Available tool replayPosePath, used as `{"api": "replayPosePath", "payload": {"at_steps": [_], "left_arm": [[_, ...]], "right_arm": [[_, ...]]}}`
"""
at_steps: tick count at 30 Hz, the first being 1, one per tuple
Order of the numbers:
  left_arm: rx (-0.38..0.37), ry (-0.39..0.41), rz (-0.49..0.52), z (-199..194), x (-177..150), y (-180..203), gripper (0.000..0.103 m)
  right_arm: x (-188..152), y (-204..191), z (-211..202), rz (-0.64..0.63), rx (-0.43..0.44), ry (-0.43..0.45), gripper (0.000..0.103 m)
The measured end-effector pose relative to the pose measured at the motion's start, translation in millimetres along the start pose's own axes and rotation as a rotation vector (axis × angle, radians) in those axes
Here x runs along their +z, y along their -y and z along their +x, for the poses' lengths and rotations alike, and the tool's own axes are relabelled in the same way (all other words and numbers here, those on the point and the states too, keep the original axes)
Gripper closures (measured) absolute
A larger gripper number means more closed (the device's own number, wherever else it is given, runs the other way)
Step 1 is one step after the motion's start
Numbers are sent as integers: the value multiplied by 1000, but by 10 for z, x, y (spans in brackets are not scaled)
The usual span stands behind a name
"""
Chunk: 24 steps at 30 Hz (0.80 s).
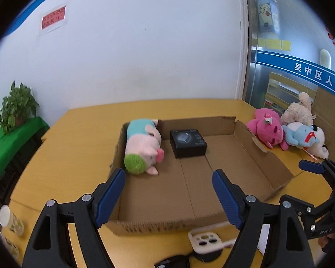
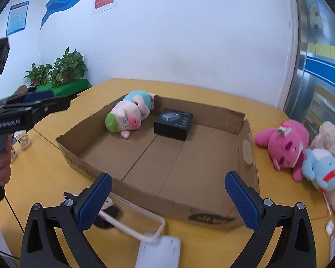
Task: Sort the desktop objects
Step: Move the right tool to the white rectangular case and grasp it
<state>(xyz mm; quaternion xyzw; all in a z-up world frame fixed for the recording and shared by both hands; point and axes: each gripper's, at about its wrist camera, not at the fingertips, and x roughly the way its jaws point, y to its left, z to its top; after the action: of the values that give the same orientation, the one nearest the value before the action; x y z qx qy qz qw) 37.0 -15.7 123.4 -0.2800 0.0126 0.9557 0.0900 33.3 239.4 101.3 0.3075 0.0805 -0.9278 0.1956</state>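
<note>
A shallow cardboard box (image 1: 256,156) (image 2: 212,210) lies on the yellow table. Inside it, at the far left, lies a pink pig plush (image 1: 143,149) (image 2: 127,116) with green hair. A small black box (image 1: 187,143) (image 2: 173,122) sits beside the pig. To the right of the cardboard box lie a pink plush (image 1: 265,129) (image 2: 283,143), a light-blue plush (image 1: 301,136) (image 2: 323,169) and a beige plush (image 1: 299,109) (image 2: 328,134). My left gripper (image 1: 168,198) and right gripper (image 2: 167,201) both hover open over the box's near wall, nothing between their blue pads.
A white phone case (image 1: 205,241) (image 2: 134,223) and a dark object lie on the table in front of the box. A paper cup (image 1: 10,221) (image 2: 22,138) stands at the left. A hand (image 2: 3,163) holds the left gripper's handle. Potted plants (image 2: 67,67) stand on a green stand beyond the table.
</note>
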Motion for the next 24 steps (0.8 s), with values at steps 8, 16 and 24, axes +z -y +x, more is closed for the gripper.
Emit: {"api": "replayPosePath", "payload": {"at_steps": [8,16,24], "left_arm": [[41,56,-38,-241,-207,49,23],[14,36,-45,-283,-454,109,24],[-91,-120,-30,-82,-953,429,24]], "right_arm": [[-295,-152,-218,19,3,5,1],[-657,-22,-182,98,62,-54,1],[-1321,-194,122,63,60,-228,1]]}}
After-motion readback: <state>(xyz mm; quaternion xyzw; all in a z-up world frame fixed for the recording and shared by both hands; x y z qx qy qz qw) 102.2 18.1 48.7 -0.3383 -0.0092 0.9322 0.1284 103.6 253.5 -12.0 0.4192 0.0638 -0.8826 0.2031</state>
